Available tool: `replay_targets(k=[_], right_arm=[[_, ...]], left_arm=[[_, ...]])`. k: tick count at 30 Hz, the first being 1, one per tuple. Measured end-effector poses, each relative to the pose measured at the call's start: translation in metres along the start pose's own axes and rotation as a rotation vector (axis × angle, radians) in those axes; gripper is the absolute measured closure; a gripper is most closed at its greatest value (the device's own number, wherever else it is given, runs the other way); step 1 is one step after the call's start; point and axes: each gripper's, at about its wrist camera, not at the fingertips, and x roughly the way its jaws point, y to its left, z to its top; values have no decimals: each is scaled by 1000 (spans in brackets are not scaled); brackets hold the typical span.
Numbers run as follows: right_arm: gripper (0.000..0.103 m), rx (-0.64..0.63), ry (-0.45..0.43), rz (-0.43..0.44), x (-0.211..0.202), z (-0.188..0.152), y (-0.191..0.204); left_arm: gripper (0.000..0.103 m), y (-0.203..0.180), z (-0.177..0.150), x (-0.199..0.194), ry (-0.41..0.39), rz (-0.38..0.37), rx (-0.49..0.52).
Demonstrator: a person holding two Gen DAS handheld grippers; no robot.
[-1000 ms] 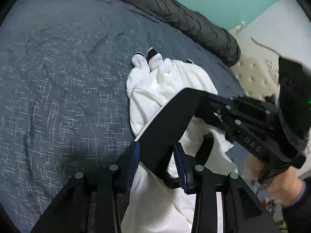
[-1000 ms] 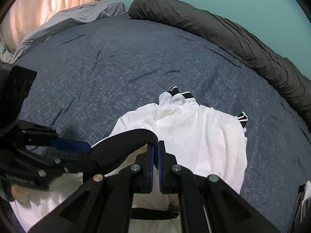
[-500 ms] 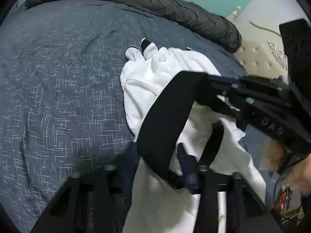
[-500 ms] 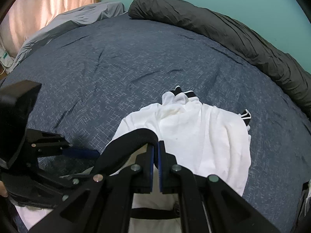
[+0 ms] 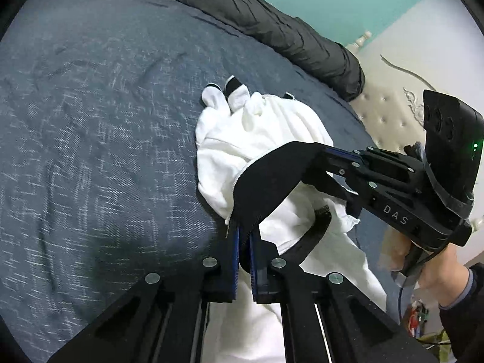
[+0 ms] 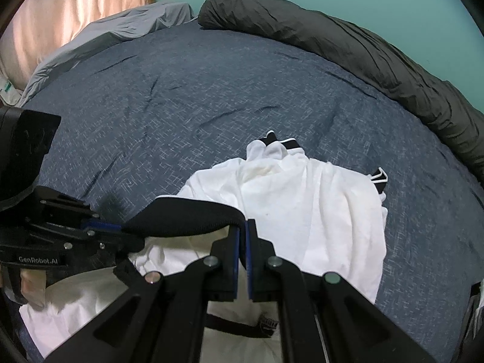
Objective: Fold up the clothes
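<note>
A white zip-up jacket [image 6: 317, 211] with a black collar band [image 5: 272, 187] lay rumpled on the dark blue bedspread [image 5: 90, 151], its black-and-white cuffs [image 6: 282, 143] bunched at the far end and its hem trailing toward the near edge of the bed. Both tongs were clamped shut on the black collar band: the left gripper [image 5: 244, 242] pinched it at the zipper end, and the right gripper [image 6: 243, 236] pinched the other end, so the band hung stretched between them above the white cloth.

The step in hand looked like a two-point hold on the collar — either lifting the jacket to shake it out and lay it flat, or carrying the collar end over the body to make a fold; the pictures fit both. Whichever it was, the next move called for both grippers to travel together with the band kept taut, so the cloth would not twist. The fabric was soft and still heavily creased, and the sleeves lay tucked under the body — they could drag and bunch.
</note>
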Motion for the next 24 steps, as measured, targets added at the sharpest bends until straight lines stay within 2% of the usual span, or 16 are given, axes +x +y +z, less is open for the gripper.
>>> replay_targets(k=[4,6,7,8,10,18,19,20,21,22,24], right_arm=[[100,-6,2,10,2,0,5],[100,-20,5,8,3,1,10],[100,-18,8,12,4,2,10],[100,-16,11,17,4,2,10],[100,-5,13,30,5,3,9],[99,66,6,122,3,4,3],[99,70,5,121,2,3,3],[99,75,4,119,0,2,2],[98,80,3,117,-1,1,1],[96,85,2,116,-2,0,1],[82,95,0,113,-5,-2,-1]], left_arm=[[96,-1,1,3,15,42,1],[80,-6,0,3,12,102,32],[65,-8,1,3,5,119,45],[57,-10,2,2,-5,128,57],[55,-14,4,-1,-26,146,80],[56,-33,6,4,-50,159,189],[65,-35,5,7,-45,163,204],[82,-34,5,10,-40,166,207],[89,-31,4,13,-34,167,203],[96,-29,4,15,-30,167,199],[97,-27,3,18,-30,177,197]])
